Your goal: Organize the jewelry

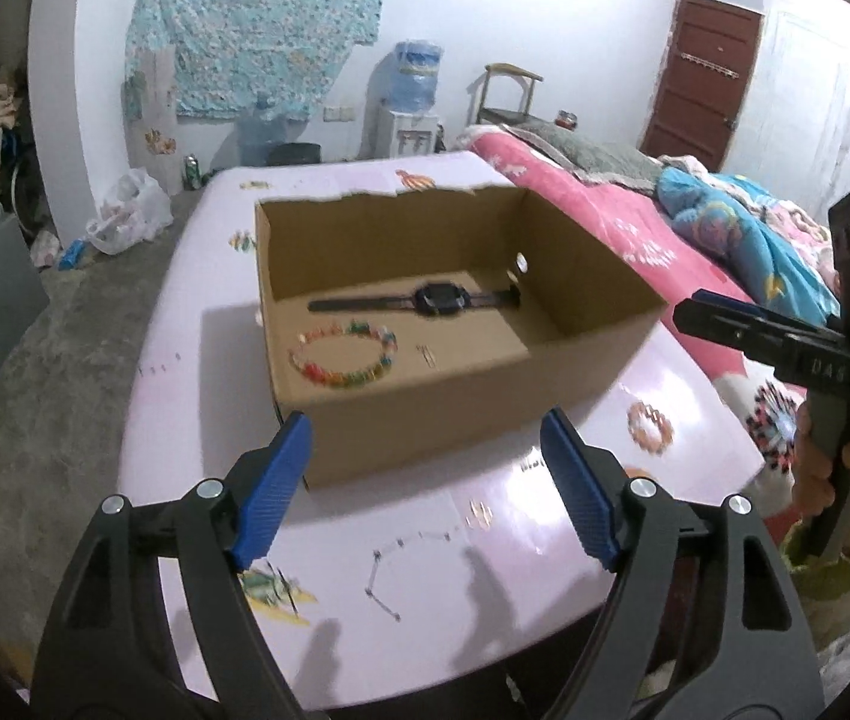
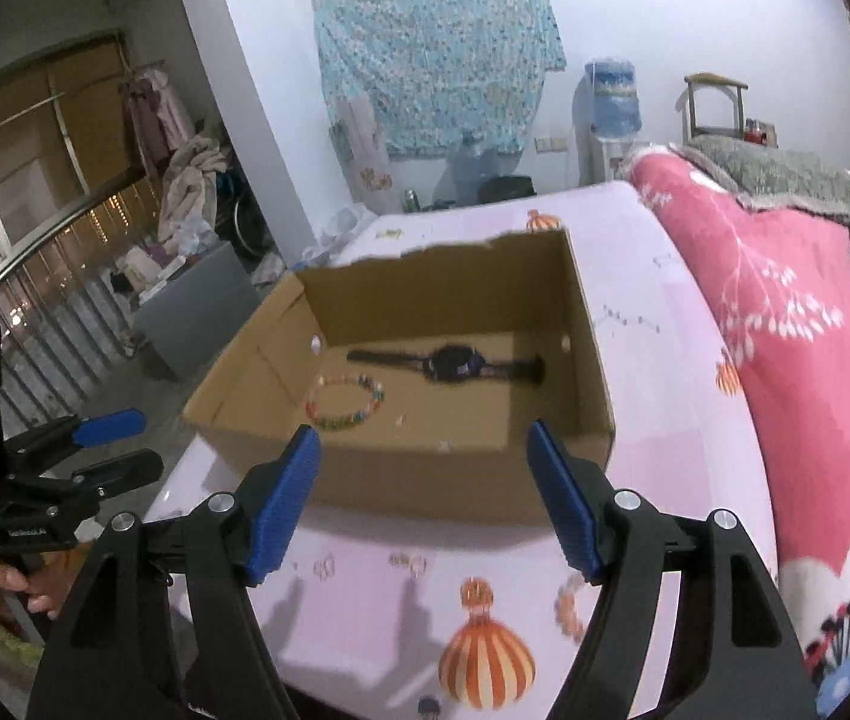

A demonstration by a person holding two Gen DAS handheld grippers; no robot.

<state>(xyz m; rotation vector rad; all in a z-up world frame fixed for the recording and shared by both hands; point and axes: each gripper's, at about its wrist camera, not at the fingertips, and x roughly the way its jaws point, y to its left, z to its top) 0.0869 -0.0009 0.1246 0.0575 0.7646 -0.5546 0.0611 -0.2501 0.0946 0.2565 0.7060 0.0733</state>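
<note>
We have the watch (image 1: pixel 439 298) and the bead bracelet (image 1: pixel 342 355) lying in the cardboard box (image 1: pixel 425 414) at frame centre. Our left gripper (image 1: pixel 425 468) and right gripper (image 2: pixel 425 480) gape empty. Below the box, a thin chain (image 1: pixel 401 564) and a pale bracelet (image 1: pixel 649 427) wait on the table (image 1: pixel 484 600).

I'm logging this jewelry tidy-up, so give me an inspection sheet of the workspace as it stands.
Surface: glossy pink table with balloon prints.
Job's things: open brown cardboard box holds black wristwatch and multicoloured bead bracelet; orange bead bracelet and thin chain necklace lie outside.
Clutter: nothing seen on the table.
Grippers: left gripper and right gripper open, empty.
Cables: nothing seen.
Surroundings: pink bed quilt, water dispenser, brown door.
</note>
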